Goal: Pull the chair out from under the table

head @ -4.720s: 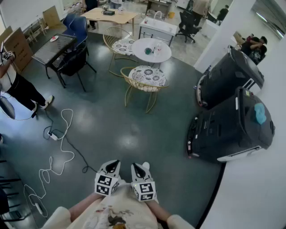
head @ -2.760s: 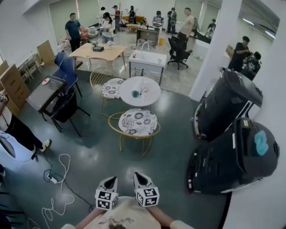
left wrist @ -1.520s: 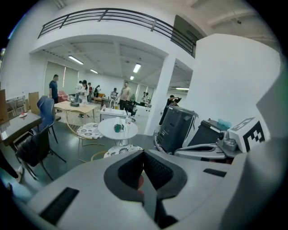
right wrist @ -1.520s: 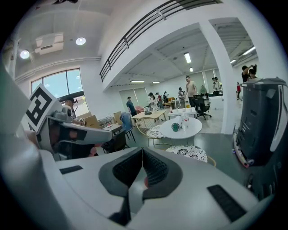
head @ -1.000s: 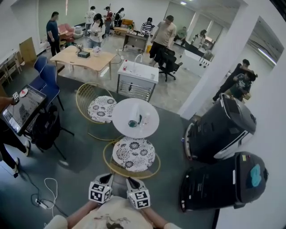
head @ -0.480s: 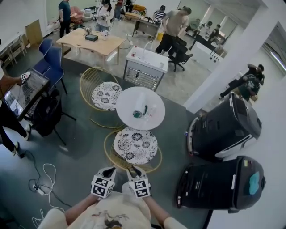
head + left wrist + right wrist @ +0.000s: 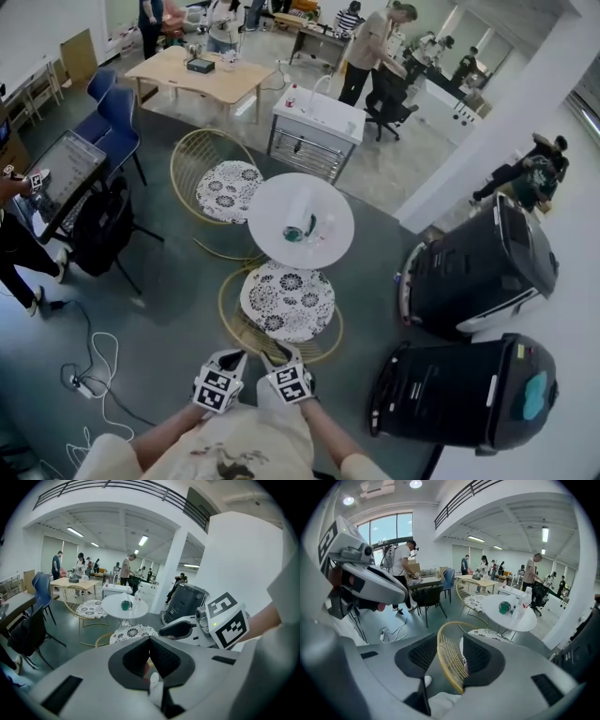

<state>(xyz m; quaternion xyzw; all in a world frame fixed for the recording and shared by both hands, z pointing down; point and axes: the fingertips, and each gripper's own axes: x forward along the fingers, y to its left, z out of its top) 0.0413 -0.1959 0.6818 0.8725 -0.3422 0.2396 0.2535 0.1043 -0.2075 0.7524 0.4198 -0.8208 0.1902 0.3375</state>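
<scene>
Grey floor (image 7: 178, 300) beneath round table (image 7: 277, 202)

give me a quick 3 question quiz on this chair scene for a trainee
1. True or false: the left gripper is clamped on the chair.
2. What is between the right gripper's jaws? a) the chair's gold back rim b) a broom handle c) nothing
3. How many gold-framed chairs stand at the round white table?
Key: 1 false: its jaws are shut on nothing. 2 a: the jaws, which have just been opening, stand apart round the rim without pressing on it. 3 two: the near chair and a second chair on the table's far side.
</scene>
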